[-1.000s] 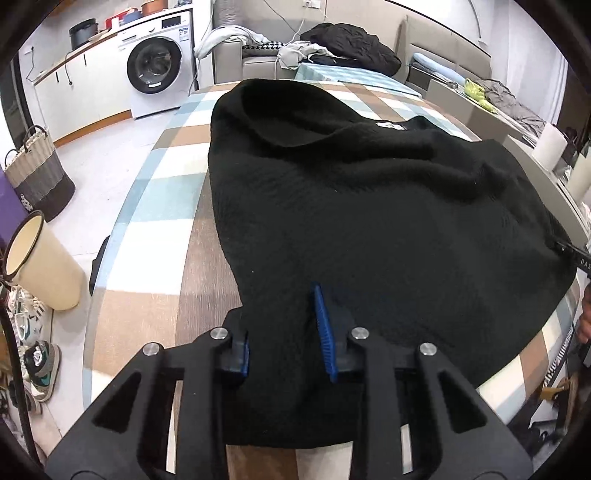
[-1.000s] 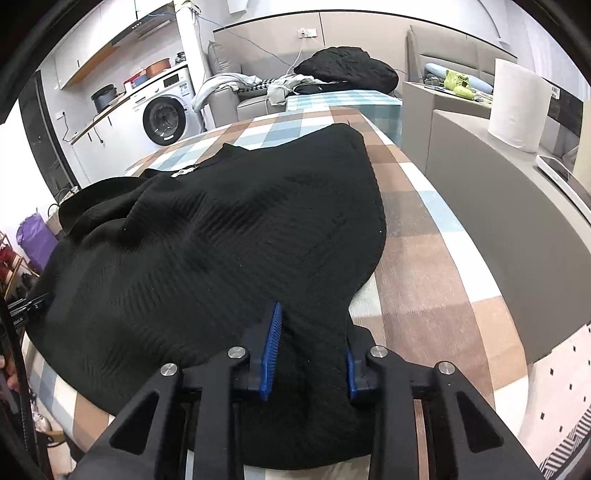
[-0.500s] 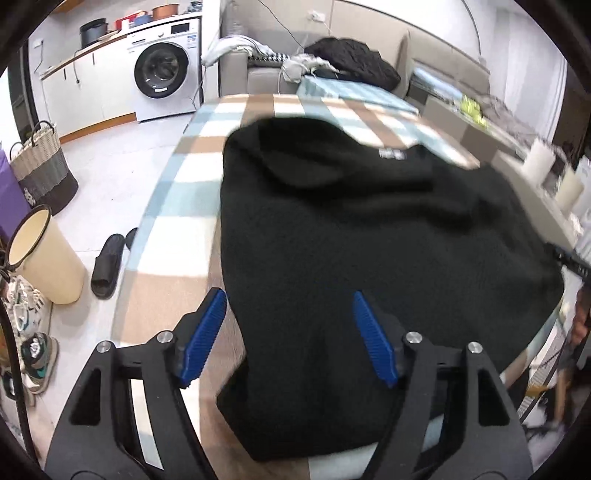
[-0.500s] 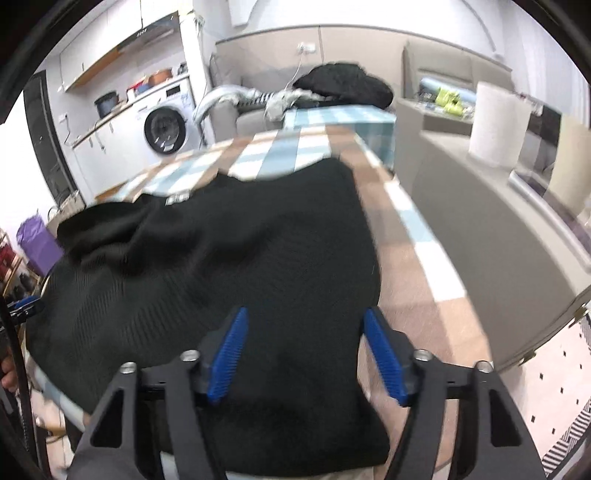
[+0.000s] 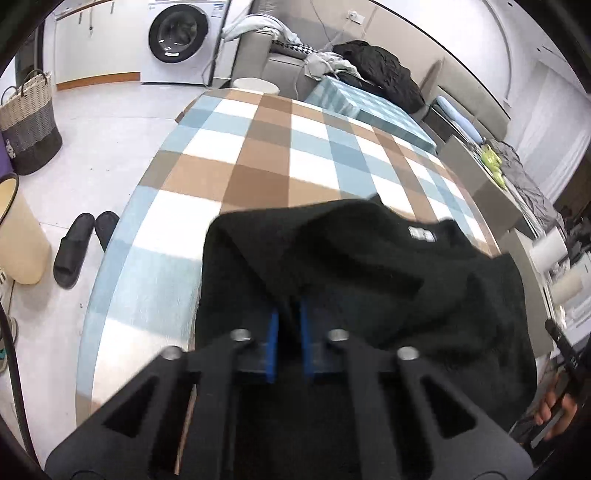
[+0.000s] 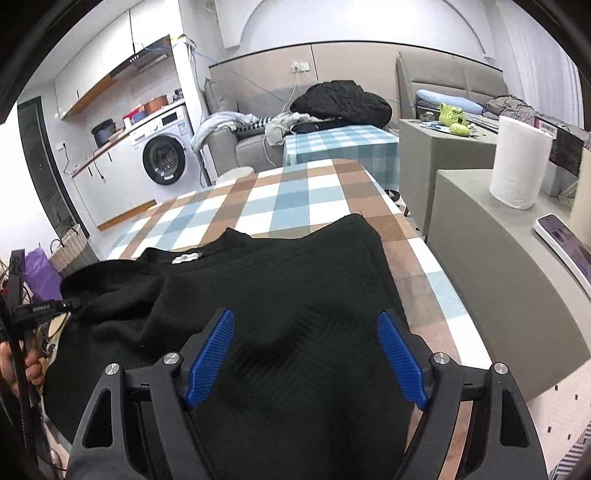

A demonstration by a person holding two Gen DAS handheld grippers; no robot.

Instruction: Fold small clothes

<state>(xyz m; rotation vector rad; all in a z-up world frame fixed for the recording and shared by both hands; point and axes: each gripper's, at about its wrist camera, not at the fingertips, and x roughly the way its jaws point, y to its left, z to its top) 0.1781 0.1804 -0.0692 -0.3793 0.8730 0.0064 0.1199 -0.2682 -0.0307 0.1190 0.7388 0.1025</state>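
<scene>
On checked tablecloth (image 6: pixel 295 192), black garment (image 6: pixel 280 291)

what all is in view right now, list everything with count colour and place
sweater: 1, black, near end of table
checked tablecloth: 1, brown, blue, white, on table
washing machine: 1, white, far left
slippers: 2, black, floor left of table
woven basket: 1, beige and grey, floor left
paper roll: 1, white, grey counter right
left gripper: 1, black with blue pads, shut on sweater
right gripper: 1, black with blue pads, open over sweater
</scene>
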